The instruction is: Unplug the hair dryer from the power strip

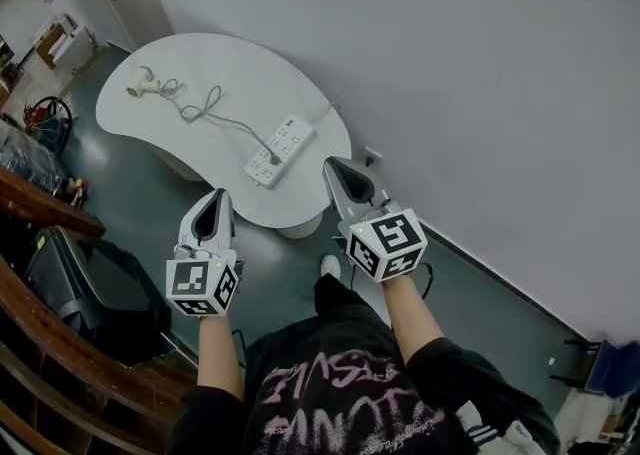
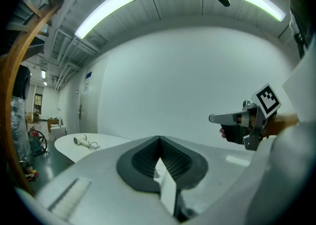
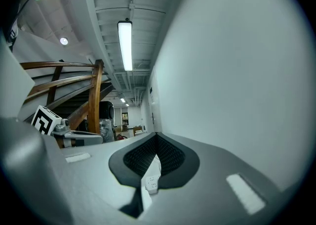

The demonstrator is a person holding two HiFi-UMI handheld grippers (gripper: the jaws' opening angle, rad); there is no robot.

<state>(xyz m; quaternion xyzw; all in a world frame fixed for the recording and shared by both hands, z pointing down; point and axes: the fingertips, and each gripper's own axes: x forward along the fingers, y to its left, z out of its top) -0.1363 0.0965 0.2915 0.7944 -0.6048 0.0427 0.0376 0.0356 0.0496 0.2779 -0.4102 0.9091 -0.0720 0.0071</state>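
A white hair dryer (image 1: 141, 84) lies at the far left end of a white kidney-shaped table (image 1: 200, 53). Its grey cord (image 1: 212, 115) runs to a plug in the white power strip (image 1: 281, 150) near the table's right edge. My left gripper (image 1: 219, 194) hangs over the floor in front of the table, jaws closed to a point with nothing in them. My right gripper (image 1: 333, 163) is shut and empty, just right of the strip. The left gripper view shows the dryer (image 2: 82, 142) far off. The right gripper view has the strip (image 3: 151, 181) just below its jaws.
A grey wall (image 1: 450, 63) runs close behind the table, with a socket (image 1: 370, 156) low on it. A wooden railing (image 1: 45, 205) and a black bag (image 1: 75, 278) stand at the left. Dark green floor (image 1: 150, 193) surrounds the table. The person's legs fill the bottom.
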